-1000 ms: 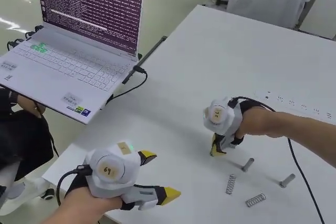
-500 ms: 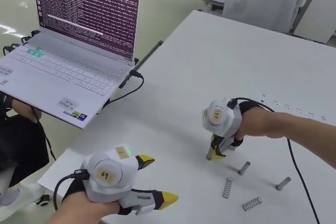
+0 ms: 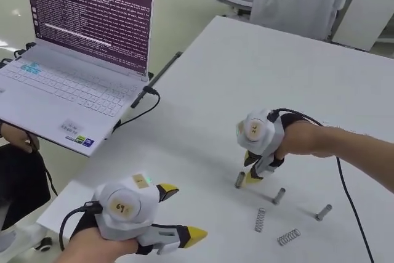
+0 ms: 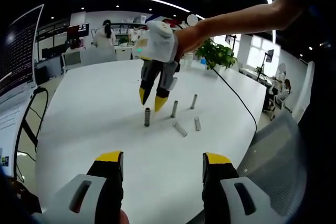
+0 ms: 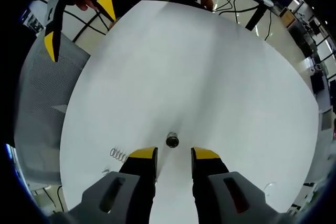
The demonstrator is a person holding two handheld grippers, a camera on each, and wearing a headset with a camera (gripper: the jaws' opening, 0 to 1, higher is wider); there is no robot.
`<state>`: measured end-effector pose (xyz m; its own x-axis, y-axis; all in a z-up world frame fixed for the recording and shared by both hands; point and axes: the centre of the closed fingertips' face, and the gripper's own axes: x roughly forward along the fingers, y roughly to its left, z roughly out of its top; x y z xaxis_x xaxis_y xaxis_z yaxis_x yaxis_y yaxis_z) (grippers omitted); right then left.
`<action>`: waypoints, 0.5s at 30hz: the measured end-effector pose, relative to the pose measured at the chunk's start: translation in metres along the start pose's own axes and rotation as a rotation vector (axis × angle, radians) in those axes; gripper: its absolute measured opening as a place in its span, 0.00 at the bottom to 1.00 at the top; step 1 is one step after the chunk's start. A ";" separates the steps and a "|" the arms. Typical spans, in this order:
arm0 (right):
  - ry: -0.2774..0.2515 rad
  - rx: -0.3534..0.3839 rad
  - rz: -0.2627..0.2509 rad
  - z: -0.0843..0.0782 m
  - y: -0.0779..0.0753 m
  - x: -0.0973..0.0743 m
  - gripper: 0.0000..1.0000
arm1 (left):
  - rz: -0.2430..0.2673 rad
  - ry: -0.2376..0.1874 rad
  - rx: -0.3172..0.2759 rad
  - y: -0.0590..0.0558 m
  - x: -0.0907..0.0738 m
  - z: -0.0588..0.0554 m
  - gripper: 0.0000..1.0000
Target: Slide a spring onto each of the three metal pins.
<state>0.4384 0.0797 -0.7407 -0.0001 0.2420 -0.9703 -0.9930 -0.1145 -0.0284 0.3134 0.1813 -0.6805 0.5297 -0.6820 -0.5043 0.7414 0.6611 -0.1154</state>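
Observation:
Three metal pins stand on the white table (image 3: 246, 78). The nearest pin (image 3: 240, 180) (image 4: 147, 117) has a spring coiled round it; from above it shows as a round top (image 5: 172, 141). The other pins (image 3: 279, 196) (image 3: 323, 212) are bare. Two loose springs (image 3: 260, 220) (image 3: 288, 237) lie flat beside them. My right gripper (image 3: 252, 173) (image 5: 174, 154) hangs just above the sprung pin, open, with nothing between its tips. My left gripper (image 3: 183, 212) (image 4: 164, 158) is open and empty near the table's front edge.
An open laptop (image 3: 80, 60) sits off the table's left side, with a black cable (image 3: 148, 93) trailing over the table edge. A grey chair (image 3: 295, 4) stands at the far end. A cable (image 3: 348, 195) runs from my right gripper along the forearm.
The right gripper has let go at the nearest pin and drawn slightly up and right, leaving the pin standing free with its spring. The head camera has shifted; the left gripper stays put.

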 end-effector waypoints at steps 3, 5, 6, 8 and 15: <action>-0.012 0.012 -0.009 0.000 -0.001 -0.004 0.24 | 0.000 0.000 0.000 0.000 0.000 0.001 0.56; -0.030 0.029 -0.017 0.000 -0.003 -0.008 0.24 | -0.001 0.001 0.000 -0.001 0.001 0.001 0.56; -0.044 0.046 -0.019 0.000 -0.003 -0.010 0.24 | -0.001 0.001 0.001 -0.001 0.001 0.001 0.56; -0.065 0.067 -0.027 0.001 -0.004 -0.013 0.24 | -0.003 0.002 0.002 -0.002 0.001 0.001 0.56; -0.133 0.156 -0.047 -0.004 -0.001 -0.024 0.25 | -0.007 0.003 0.002 -0.005 0.003 0.001 0.56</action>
<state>0.4403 0.0701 -0.7185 0.0412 0.3697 -0.9282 -0.9985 0.0480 -0.0252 0.3122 0.1758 -0.6803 0.5227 -0.6858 -0.5063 0.7462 0.6553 -0.1172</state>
